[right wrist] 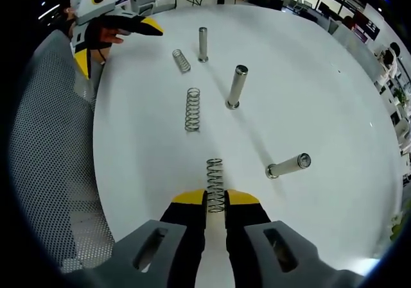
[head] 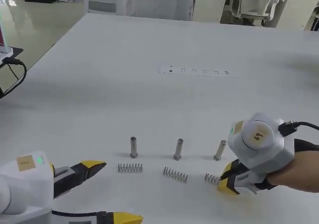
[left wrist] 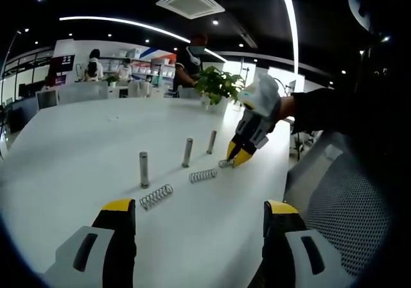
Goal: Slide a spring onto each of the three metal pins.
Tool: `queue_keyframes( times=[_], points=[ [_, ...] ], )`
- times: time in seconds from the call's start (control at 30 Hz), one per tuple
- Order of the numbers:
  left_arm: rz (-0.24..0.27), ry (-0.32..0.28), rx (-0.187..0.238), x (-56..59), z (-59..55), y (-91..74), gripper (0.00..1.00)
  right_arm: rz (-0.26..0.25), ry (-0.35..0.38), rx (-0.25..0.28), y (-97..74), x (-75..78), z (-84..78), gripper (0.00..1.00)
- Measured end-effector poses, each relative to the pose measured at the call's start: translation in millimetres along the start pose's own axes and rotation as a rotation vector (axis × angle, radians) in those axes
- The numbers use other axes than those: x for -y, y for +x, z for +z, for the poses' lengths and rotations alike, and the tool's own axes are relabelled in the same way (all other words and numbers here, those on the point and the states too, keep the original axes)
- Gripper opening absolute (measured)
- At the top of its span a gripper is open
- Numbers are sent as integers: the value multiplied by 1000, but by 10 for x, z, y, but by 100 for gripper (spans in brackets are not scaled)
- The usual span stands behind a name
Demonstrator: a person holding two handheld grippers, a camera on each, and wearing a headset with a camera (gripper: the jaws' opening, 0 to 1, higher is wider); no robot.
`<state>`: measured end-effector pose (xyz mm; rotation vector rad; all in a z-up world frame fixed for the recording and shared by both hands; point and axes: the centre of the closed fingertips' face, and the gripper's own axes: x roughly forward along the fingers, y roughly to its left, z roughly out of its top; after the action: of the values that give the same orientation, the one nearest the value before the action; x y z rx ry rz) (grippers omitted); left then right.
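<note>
Right gripper (right wrist: 216, 203) pinched one end of rightmost spring (right wrist: 214, 176), which lay on table (head: 149, 99) beside its upright pin (head: 220, 150), probably to lift it on. Left gripper (left wrist: 200, 206) hung wide open, empty.

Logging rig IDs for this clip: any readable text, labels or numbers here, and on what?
Nothing reads clearly.
Round sticker on the right hand-held gripper: dark marks, too blurred.
Tan sticker on the left hand-held gripper: too small.
Markings on the power strip: too small.
</note>
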<state>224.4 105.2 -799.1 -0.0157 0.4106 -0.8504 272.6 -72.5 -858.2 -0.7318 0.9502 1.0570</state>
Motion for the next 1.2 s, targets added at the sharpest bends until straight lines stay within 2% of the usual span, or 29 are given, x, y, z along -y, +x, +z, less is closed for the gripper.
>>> queue_keyframes(
  times=[0.5,0.87,1.2],
  points=[
    [-26,16,-10,61,18,15,75,2,-30,9,-115,-82,105,8],
    [-67,48,-16,102,71,24,67,14,-62,35,-265,-182,289,8],
    [-113,93,-20,126,198,82,63,27,-113,43,-335,-258,449,8]
  ],
)
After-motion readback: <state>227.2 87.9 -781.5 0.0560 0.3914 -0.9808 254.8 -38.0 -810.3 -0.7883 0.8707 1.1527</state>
